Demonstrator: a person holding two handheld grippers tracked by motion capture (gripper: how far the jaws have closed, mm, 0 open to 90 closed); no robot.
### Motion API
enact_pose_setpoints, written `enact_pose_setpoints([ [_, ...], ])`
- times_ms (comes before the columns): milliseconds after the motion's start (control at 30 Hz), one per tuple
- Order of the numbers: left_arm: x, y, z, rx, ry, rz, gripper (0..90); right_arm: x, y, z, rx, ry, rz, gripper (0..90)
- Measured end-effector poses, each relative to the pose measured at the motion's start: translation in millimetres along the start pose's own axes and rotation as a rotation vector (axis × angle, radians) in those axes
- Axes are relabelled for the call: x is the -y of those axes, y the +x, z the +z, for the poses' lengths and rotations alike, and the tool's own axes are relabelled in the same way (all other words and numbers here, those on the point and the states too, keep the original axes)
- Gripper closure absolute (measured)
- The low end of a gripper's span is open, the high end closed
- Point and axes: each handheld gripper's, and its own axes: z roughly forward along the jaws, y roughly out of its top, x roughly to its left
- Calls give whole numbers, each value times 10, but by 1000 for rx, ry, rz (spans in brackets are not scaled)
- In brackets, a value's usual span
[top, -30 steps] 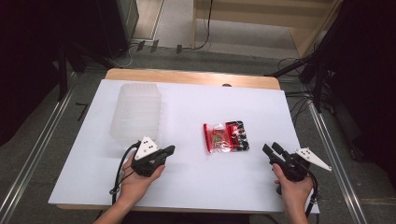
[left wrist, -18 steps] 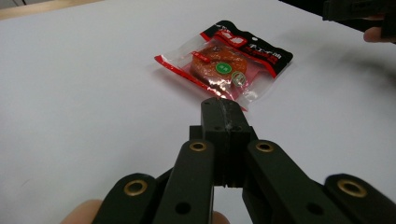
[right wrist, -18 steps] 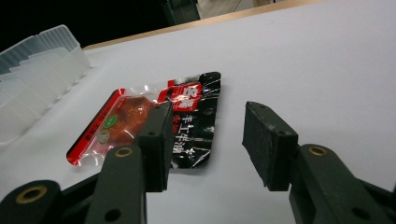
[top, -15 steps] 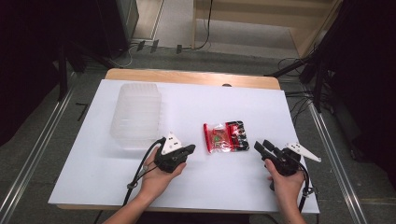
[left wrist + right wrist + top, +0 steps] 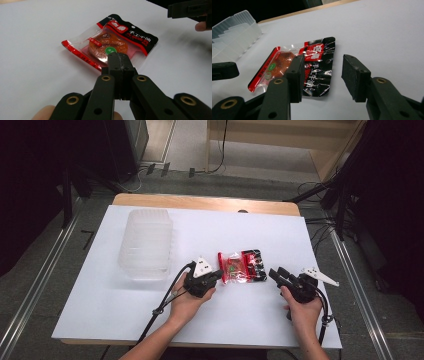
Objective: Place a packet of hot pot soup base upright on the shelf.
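White board covers the table [image 5: 125,320], with a stack of clear trays [image 5: 146,244] at the far left. Next comes the left gripper [image 5: 218,276], jaws pressed together on nothing, its tip at the near edge of the snack packet [image 5: 241,267] — flat on the board, mid-table. Right of that, the right gripper [image 5: 274,273] stands half open (empty). Judged step: closing in on the packet; next, the right jaws must straddle an edge and close.
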Motion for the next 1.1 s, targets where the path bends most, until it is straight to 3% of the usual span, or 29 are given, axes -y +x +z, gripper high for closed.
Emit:
enact_pose_setpoints([
  [133,-52,-34,47,11,-16,-12,900,-13,15,29,-6,20,-9,573],
  [367,-23,-27,202,0,26,-15,900,-21,17,34,-13,24,-20,571],
  [467,-1,-50,253,-30,68,2,900,-28,-1,27,-12,25,-12,569],
  [500,30,-41,288,-52,107,10,900,-30,-9,26,-10,25,-8,568],
  [533,30,-41,288,-52,107,10,900,-30,-9,26,-10,25,-8,568],
  [567,52,-21,310,-68,143,-4,900,-30,-13,31,-12,29,-4,567],
  [700,51,-3,338,-83,181,-18,900,-28,-18,44,-15,37,-3,563],
  [1067,52,-14,345,-93,189,-12,900,-153,14,85,-54,25,46,562],
  [1100,52,-17,345,-95,189,-7,900,-177,23,104,-77,36,82,551],
])
